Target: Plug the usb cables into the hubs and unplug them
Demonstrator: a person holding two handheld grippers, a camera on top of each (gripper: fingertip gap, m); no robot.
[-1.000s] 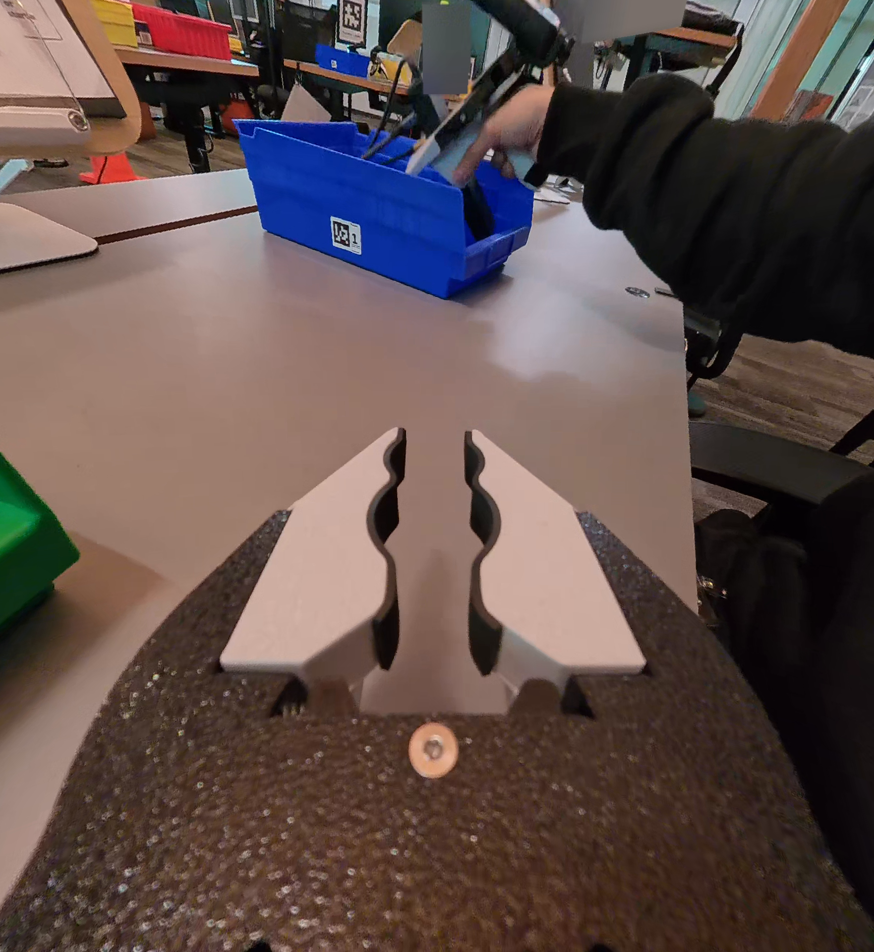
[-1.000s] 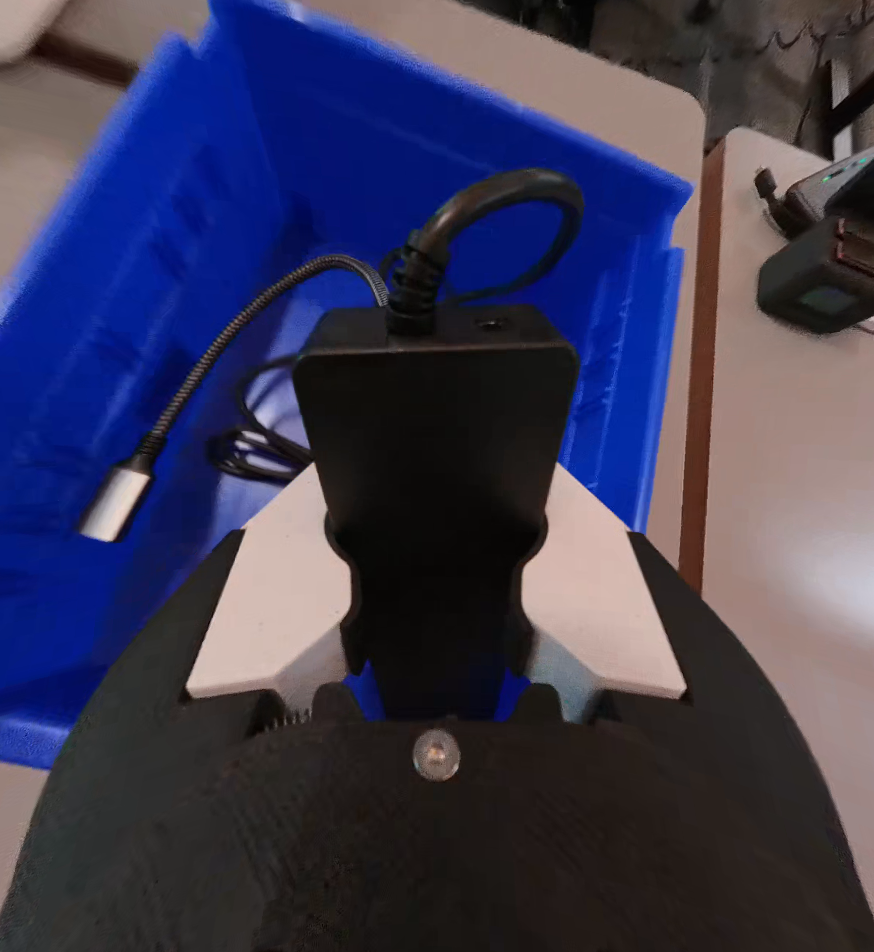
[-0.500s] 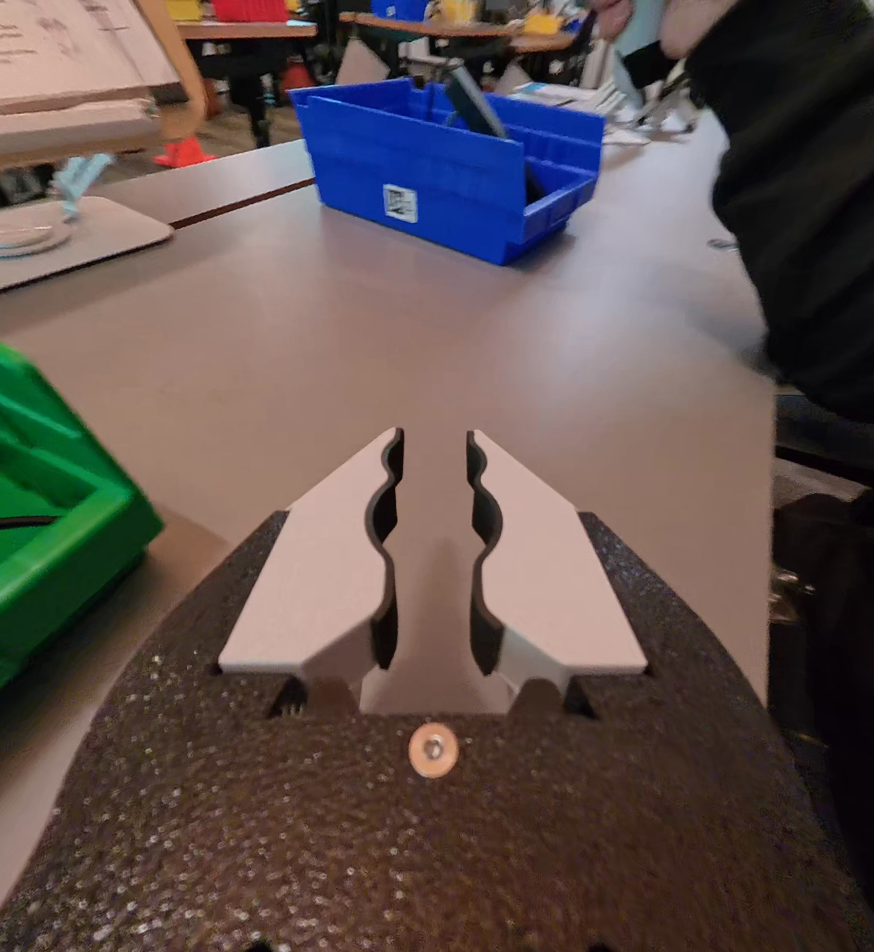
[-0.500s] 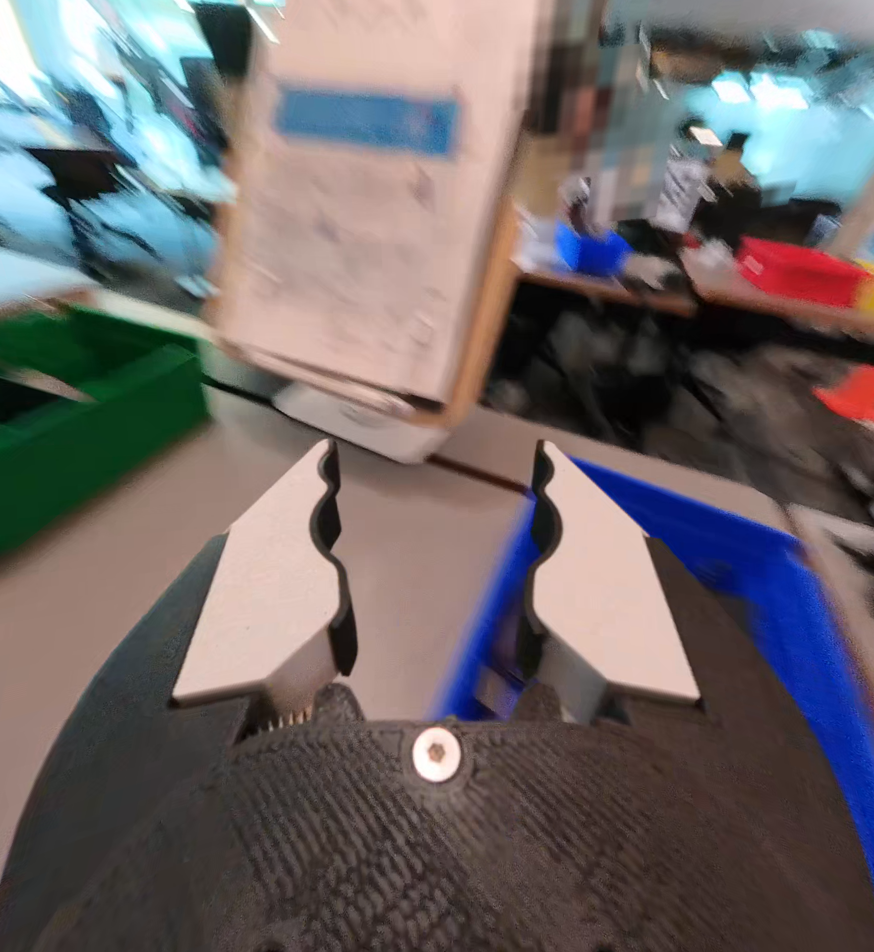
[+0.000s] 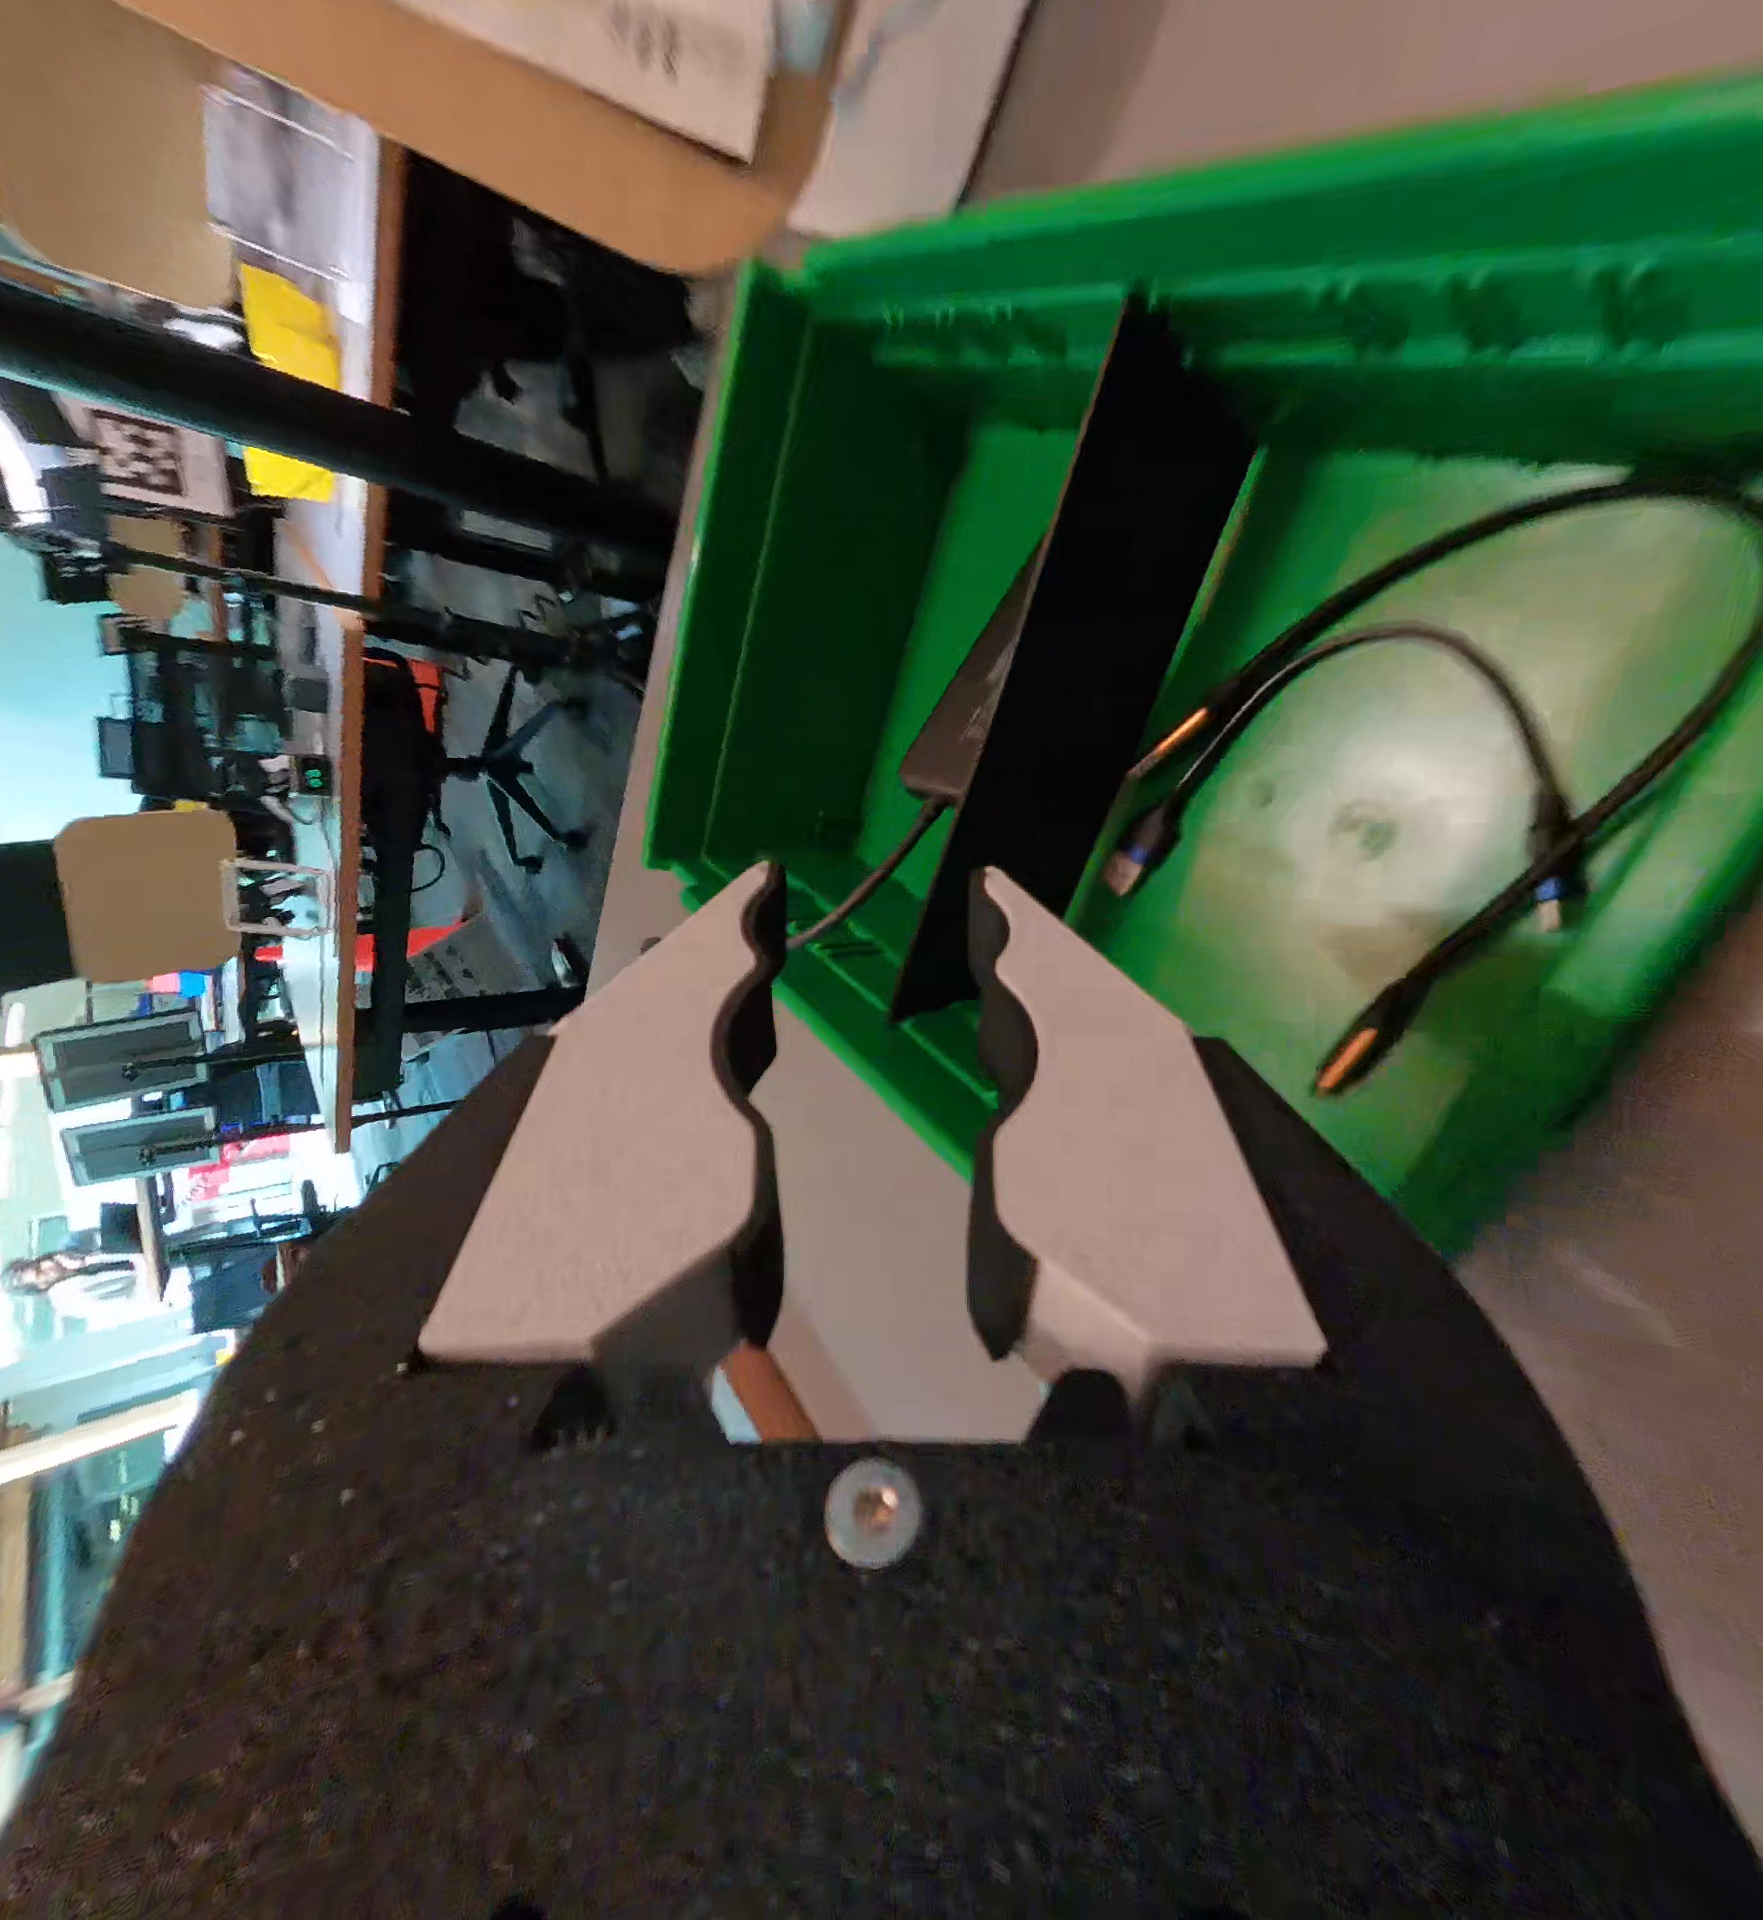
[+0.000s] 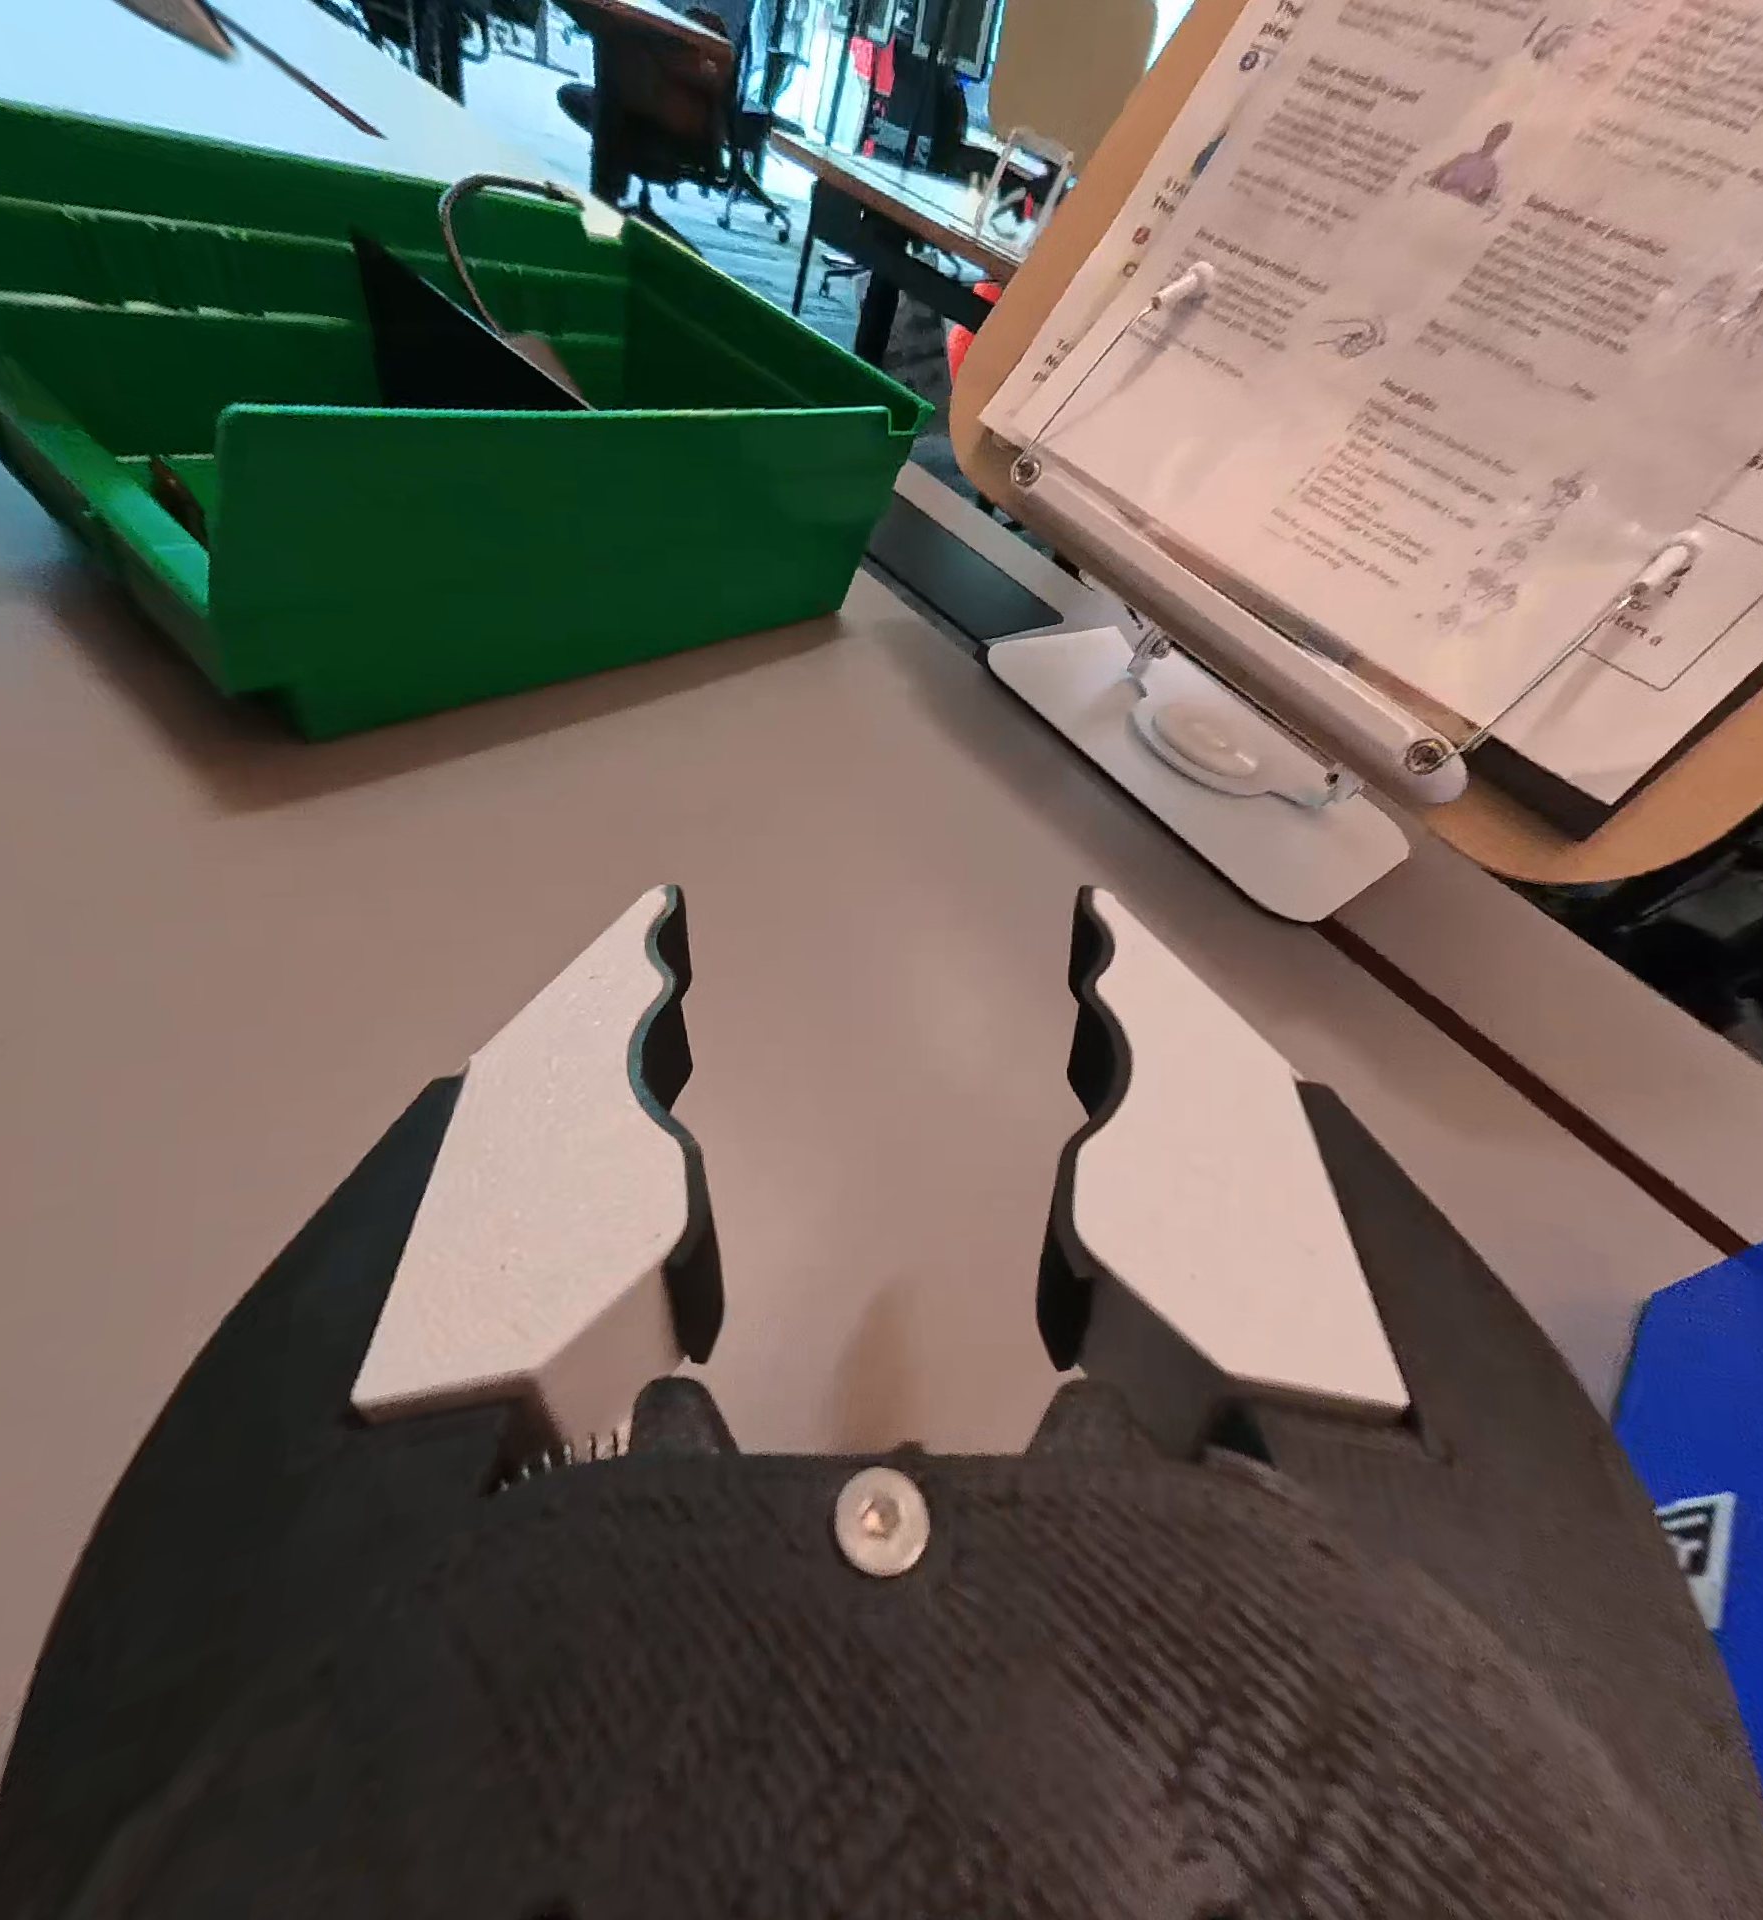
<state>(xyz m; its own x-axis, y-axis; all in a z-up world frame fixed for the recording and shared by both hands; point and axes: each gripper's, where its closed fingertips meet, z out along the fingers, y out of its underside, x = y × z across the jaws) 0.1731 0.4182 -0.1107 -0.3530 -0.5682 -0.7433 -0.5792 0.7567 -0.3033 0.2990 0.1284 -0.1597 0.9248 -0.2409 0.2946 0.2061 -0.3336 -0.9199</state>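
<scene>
A green bin (image 5: 1324, 218) fills the rolled left wrist view. In it a black divider (image 5: 1095, 623) stands upright. A dark flat hub (image 5: 960, 717) with a thin lead leans on one side of it. Black usb cables (image 5: 1479, 644) with metal plugs (image 5: 1142, 862) lie loose on the other side. My left gripper (image 5: 875, 883) is open and empty, just short of the bin's near wall. My right gripper (image 6: 877, 904) is open wide and empty, low over the grey table (image 6: 233, 935). The green bin (image 6: 544, 530) is ahead to its left, with a braided cable (image 6: 461, 229) arching over its far rim.
A tan document stand (image 6: 1376, 416) with a white base (image 6: 1220, 790) stands ahead on the right of the right gripper. A corner of the blue bin (image 6: 1739, 1455) is close at the lower right. Other desks and chairs are beyond the table edge.
My right gripper let go of the black hub in the blue bin, opened wide and swung toward the green bin. My left gripper rolled sideways and moved up to the green bin.
</scene>
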